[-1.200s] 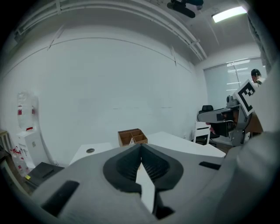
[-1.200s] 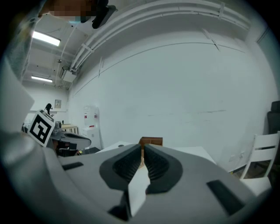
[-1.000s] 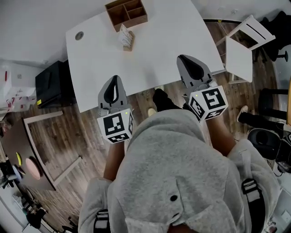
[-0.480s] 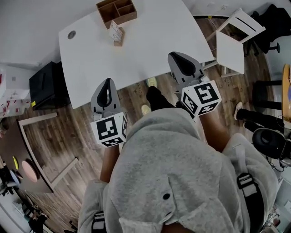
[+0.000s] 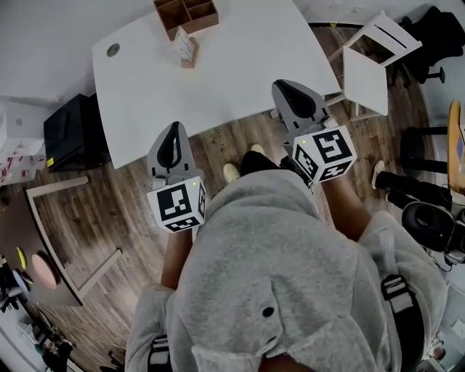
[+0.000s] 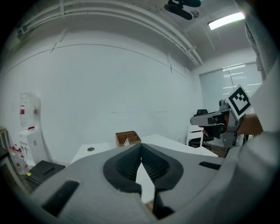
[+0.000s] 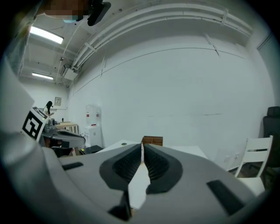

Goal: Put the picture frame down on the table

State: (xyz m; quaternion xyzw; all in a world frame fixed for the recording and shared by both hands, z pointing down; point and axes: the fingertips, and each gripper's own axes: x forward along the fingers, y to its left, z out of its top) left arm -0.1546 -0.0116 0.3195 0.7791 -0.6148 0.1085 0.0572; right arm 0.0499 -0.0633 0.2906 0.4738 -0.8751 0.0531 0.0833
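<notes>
The small picture frame [image 5: 185, 49] stands upright at the far side of the white table [image 5: 218, 80], just in front of a wooden organiser box [image 5: 186, 12]. From the left gripper view the frame [image 6: 127, 141] is a pale shape against the box [image 6: 127, 137]. My left gripper [image 5: 174, 129] hangs at the table's near edge, shut and empty. My right gripper [image 5: 281, 87] is over the near right part of the table, jaws together with nothing in them. Both grippers point level toward the frame, well short of it. In their own views the left gripper [image 6: 141, 148] and right gripper [image 7: 142, 148] show jaws closed.
A white chair [image 5: 372, 64] stands at the table's right corner. A black box [image 5: 69, 132] sits on the wooden floor at the left, with wooden frame parts [image 5: 69, 240] beyond it. An office chair base [image 5: 436, 163] is at the far right. The table has a cable hole [image 5: 112, 49].
The left gripper has drawn back from over the table to its near edge; the right gripper has shifted only slightly. The person's feet have stepped. Both jaws stay closed.
</notes>
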